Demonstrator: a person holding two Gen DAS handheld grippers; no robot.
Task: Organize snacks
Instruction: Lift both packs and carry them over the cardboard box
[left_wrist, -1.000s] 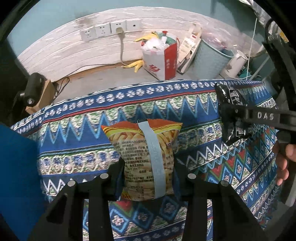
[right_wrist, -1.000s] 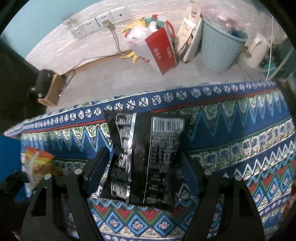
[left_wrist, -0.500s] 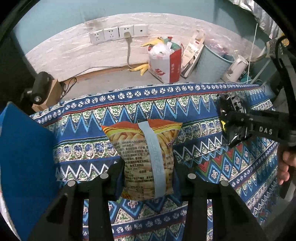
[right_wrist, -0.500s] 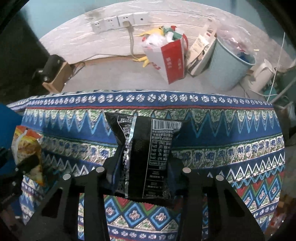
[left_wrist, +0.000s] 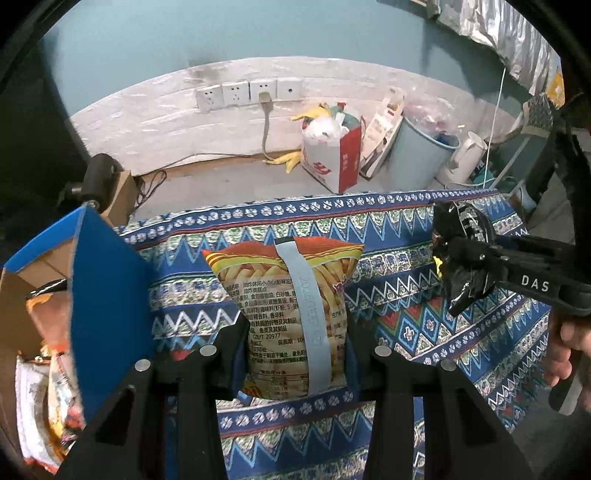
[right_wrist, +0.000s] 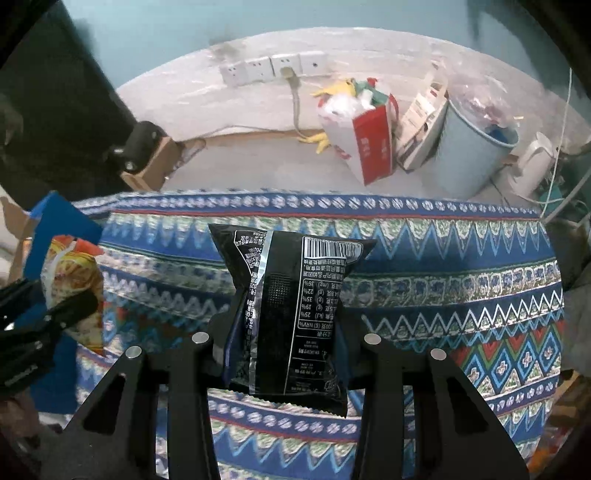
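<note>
Foil bags: one per gripper, both off the cloth.
Left gripper (left_wrist: 295, 343): pinching the orange chip bag (left_wrist: 286, 317) across its lower half, bag upright, pale seam strip facing the camera.
Right gripper (right_wrist: 282, 339): pinching the black snack bag (right_wrist: 290, 317) the same way, barcode side out.
Target, my guess: blue carton (left_wrist: 107, 295) at the left table edge, flap up, other snack packs (left_wrist: 48, 387) already inside.
Risk 1: puffy slick bags held low down; a fast swing could let one slide out between the fingers.
Risk 2: too hard a squeeze could pop a bag or crush the chips.
Risk 3: raised carton flap stands between the orange bag and the opening; a low approach would snag it or shove the carton.
Risk 4: both grippers heading left together could collide, so I'd go one at a time.
Surface: patterned tablecloth (right_wrist: 461, 280), no other snacks visible on it.
Background: paper bag (left_wrist: 332, 155), blue bin (left_wrist: 417, 155), kettle (left_wrist: 465, 155), wall sockets (left_wrist: 247, 94), all on the floor or wall beyond the table, not in the path.
</note>
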